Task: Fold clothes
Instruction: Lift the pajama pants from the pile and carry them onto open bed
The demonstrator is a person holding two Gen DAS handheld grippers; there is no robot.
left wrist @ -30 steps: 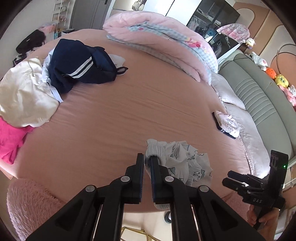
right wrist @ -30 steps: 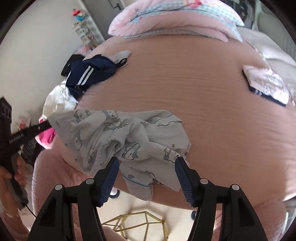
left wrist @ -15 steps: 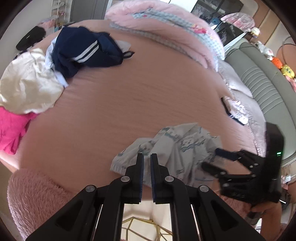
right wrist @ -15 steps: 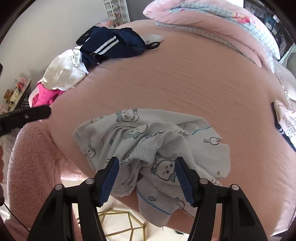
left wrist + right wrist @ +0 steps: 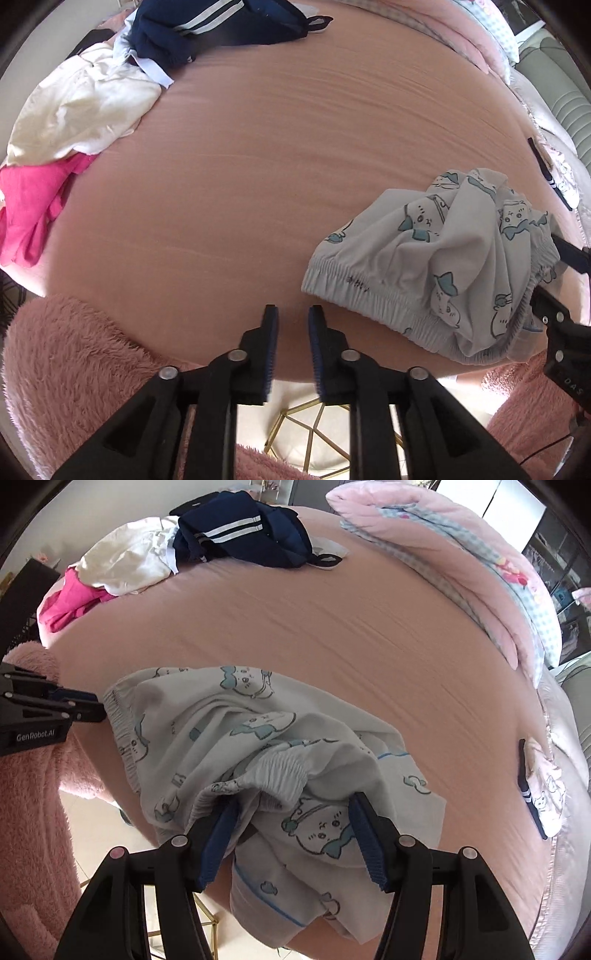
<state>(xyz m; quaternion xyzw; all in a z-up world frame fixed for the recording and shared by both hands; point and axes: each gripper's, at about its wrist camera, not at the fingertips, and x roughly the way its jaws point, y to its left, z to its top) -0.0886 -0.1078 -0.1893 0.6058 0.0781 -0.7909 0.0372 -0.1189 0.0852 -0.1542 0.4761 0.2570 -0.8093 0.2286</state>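
Printed pajama pants (image 5: 236, 746) lie crumpled at bed (image 5: 295, 155) edge. L gripper (image 5: 292, 321) slightly parted, empty; R gripper (image 5: 293, 808) spread wide w/ waistband bunched between fingers.

Left gripper (image 5: 292, 314) fingers (image 5: 269, 332) slightly apart above pink bedsheet (image 5: 295, 147); printed shorts (image 5: 443, 258) lie just right.

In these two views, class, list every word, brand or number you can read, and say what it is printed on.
"GenRobot.AI": on the left hand-held gripper, seen from the right wrist.
"DAS": on the right hand-held gripper, partly cut off.
Dark stitched mark on the printed shorts waistband: unreadable.
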